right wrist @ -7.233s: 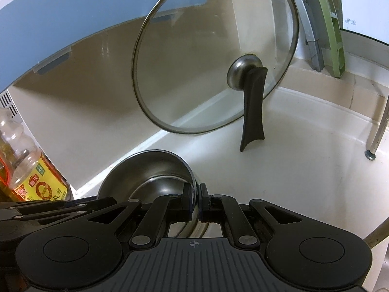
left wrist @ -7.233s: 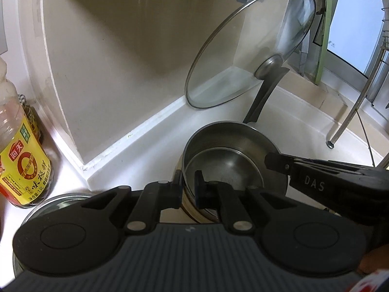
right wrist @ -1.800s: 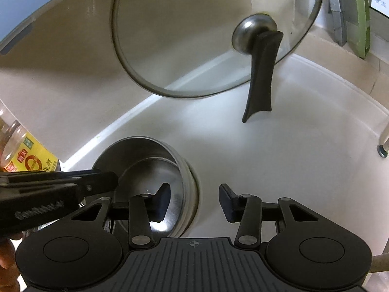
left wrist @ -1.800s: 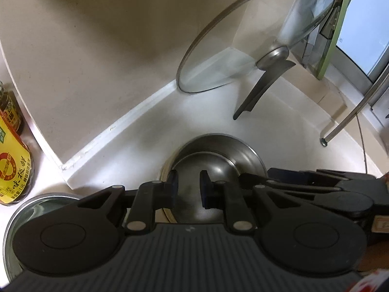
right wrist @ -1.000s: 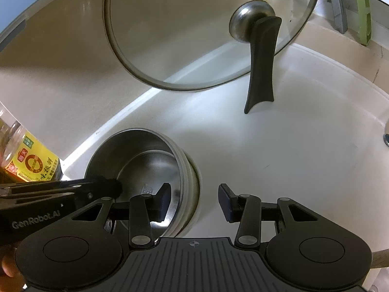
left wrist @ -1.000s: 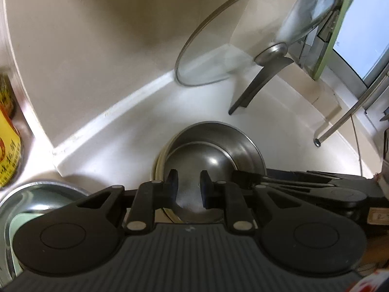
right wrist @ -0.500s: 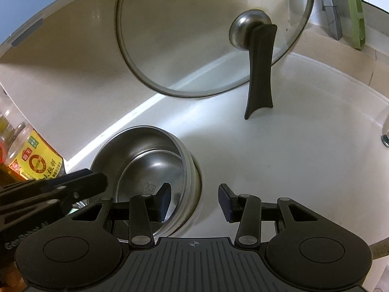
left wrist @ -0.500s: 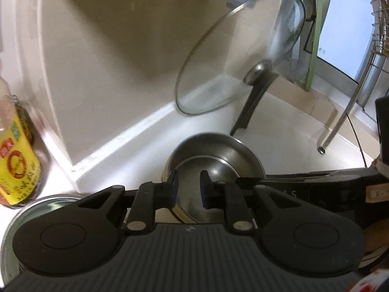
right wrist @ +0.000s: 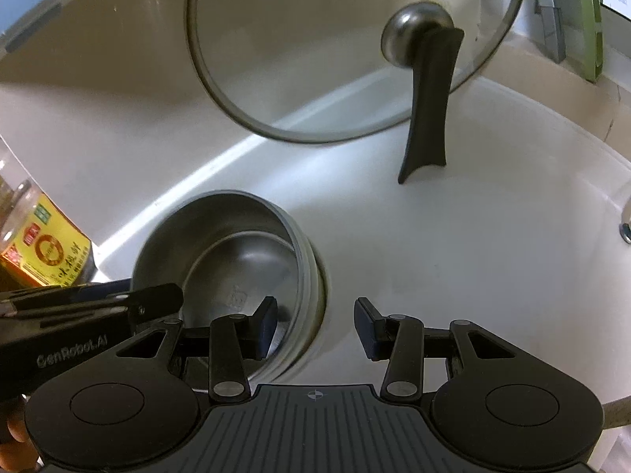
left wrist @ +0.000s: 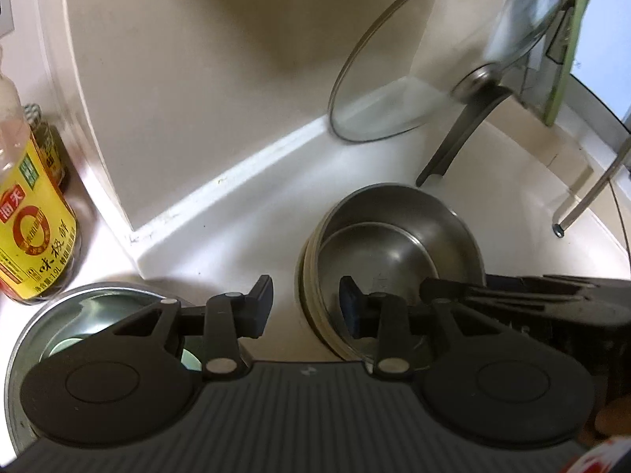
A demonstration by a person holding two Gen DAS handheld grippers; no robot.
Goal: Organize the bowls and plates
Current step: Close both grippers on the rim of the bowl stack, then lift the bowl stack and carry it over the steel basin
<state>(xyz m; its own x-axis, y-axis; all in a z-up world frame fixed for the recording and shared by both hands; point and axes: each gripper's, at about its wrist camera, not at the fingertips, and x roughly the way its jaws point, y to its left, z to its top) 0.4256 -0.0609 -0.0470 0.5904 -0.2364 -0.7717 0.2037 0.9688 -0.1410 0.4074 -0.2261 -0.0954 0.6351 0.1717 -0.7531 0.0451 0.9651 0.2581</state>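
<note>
Steel bowls point(left wrist: 398, 252) sit released; left gripper point(left wrist: 305, 301) just widened, right gripper point(right wrist: 315, 329) unchanged, gaping.

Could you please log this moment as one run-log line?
left gripper: open, jaws just opened, straddling bowl stack rim | right gripper: open, straddling opposite rim

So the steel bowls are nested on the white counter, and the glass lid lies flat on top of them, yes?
Not quite. The steel bowls are nested on the white counter, but the glass lid does not lie on them: it stands tilted behind them, propped on its black handle. The right wrist view shows this.
</note>
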